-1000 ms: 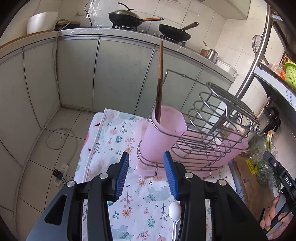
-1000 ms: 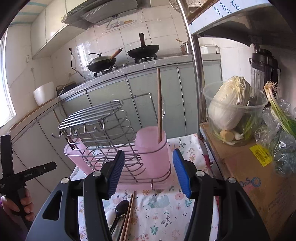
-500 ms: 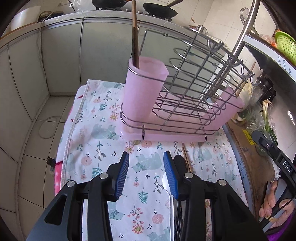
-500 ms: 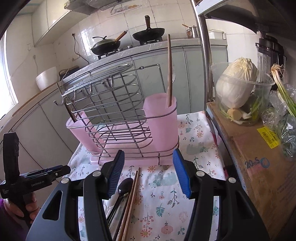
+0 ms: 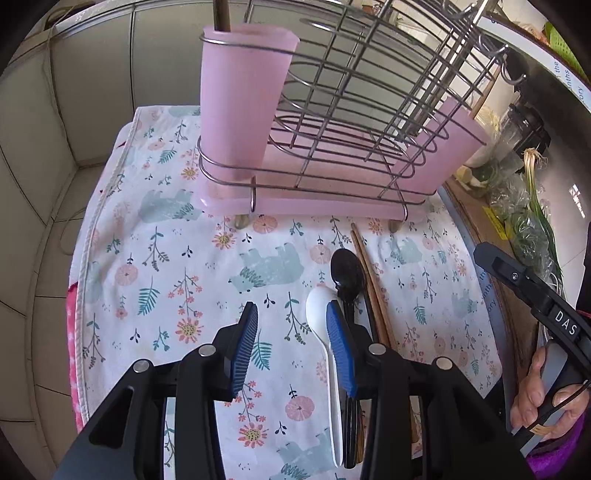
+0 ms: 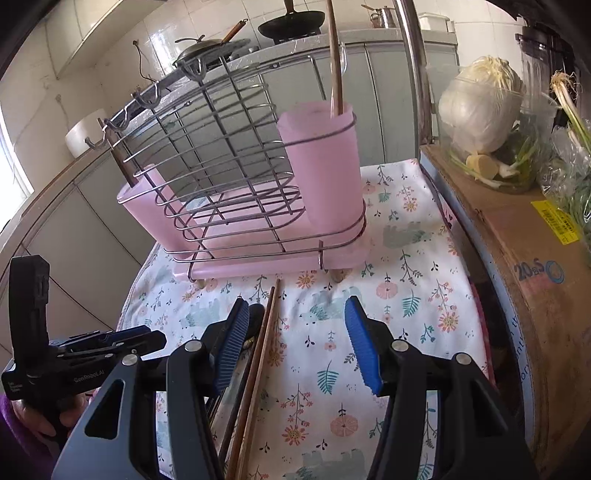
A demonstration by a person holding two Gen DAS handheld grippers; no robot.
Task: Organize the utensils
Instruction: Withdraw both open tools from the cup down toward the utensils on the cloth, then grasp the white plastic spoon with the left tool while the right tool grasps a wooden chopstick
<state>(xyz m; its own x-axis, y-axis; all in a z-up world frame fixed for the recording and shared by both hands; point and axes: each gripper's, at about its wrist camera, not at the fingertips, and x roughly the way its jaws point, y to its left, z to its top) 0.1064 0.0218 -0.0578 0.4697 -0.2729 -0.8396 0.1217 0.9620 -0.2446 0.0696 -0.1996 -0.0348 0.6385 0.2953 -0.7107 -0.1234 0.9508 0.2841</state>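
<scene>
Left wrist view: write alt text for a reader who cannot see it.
An open black gripper with blue pads hangs over a floral tablecloth, beside a white plastic spoon, a black spoon and brown wooden chopsticks. Behind them stands a wire rack with pink plastic cups, one stick upright in the left cup.

Plenty of bare floral tablecloth [image 5: 177, 258] left of the utensil pile, easy way in. Straight ahead the wire rack with pink plastic cups [image 5: 332, 122] blocks things. The brown cardboard box [image 6: 535, 266] walls off the right edge, with bagged vegetables [image 6: 491, 122] on top.
</scene>
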